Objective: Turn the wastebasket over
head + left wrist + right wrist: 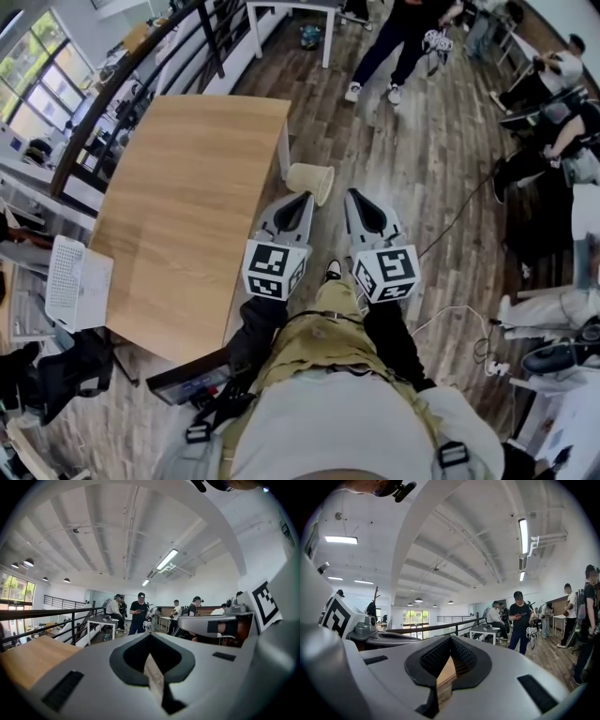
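Note:
A beige wastebasket (pixel 309 180) lies on its side on the wood floor, by the far corner of the wooden table (pixel 187 216). My left gripper (pixel 307 198) is shut and empty, its tip just short of the basket's near side. My right gripper (pixel 353 195) is also shut and empty, a little to the right of the basket. Both point level. In the left gripper view the left gripper (pixel 150 635) has its jaws met at the tip, and the basket is hidden below them. The right gripper view shows the right gripper (pixel 450 638) the same way.
A person (pixel 398 42) stands ahead beyond the basket near a white table (pixel 291 11). Seated people (pixel 553 103) and cables (pixel 459 216) are on the right. A black railing (pixel 141 66) runs along the left. A white perforated tray (pixel 75 281) lies at the table's near left.

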A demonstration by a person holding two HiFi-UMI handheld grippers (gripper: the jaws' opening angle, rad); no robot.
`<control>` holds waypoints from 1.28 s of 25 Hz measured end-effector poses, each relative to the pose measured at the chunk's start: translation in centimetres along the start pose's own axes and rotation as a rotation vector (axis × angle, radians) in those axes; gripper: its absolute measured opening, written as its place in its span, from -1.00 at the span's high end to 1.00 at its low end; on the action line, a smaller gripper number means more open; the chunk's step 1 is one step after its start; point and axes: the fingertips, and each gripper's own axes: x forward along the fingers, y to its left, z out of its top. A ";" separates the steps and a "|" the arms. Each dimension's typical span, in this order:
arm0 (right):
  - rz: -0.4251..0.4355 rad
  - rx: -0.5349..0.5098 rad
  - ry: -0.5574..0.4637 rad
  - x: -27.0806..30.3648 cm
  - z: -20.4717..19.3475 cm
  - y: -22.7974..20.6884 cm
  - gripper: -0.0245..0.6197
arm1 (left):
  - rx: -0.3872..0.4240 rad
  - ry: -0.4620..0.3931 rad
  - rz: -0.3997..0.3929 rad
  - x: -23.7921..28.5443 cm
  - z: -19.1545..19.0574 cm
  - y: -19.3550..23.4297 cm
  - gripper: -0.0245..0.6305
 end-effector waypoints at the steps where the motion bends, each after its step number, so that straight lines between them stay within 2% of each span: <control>1: 0.002 -0.001 0.001 0.9 0.1 -1.1 0.87 | 0.001 -0.002 -0.001 1.4 0.2 0.2 0.93; 7: 0.001 0.025 0.021 5.8 0.8 -8.8 0.86 | 0.000 0.012 0.004 9.8 1.7 0.9 0.93; 10: 0.018 0.033 0.031 8.4 1.1 -11.3 0.86 | -0.005 0.028 0.013 13.4 2.3 1.9 0.93; 18: 0.003 0.105 0.076 12.3 -0.6 -18.8 0.86 | -0.002 0.090 0.007 21.7 2.0 2.3 0.93; 26: 0.008 0.131 0.110 15.0 -1.8 -23.1 0.86 | 0.000 0.123 0.004 27.1 1.7 2.8 0.93; 32: 0.003 0.163 0.153 17.1 -3.1 -24.3 0.86 | -0.011 0.169 -0.010 29.4 0.7 4.0 0.93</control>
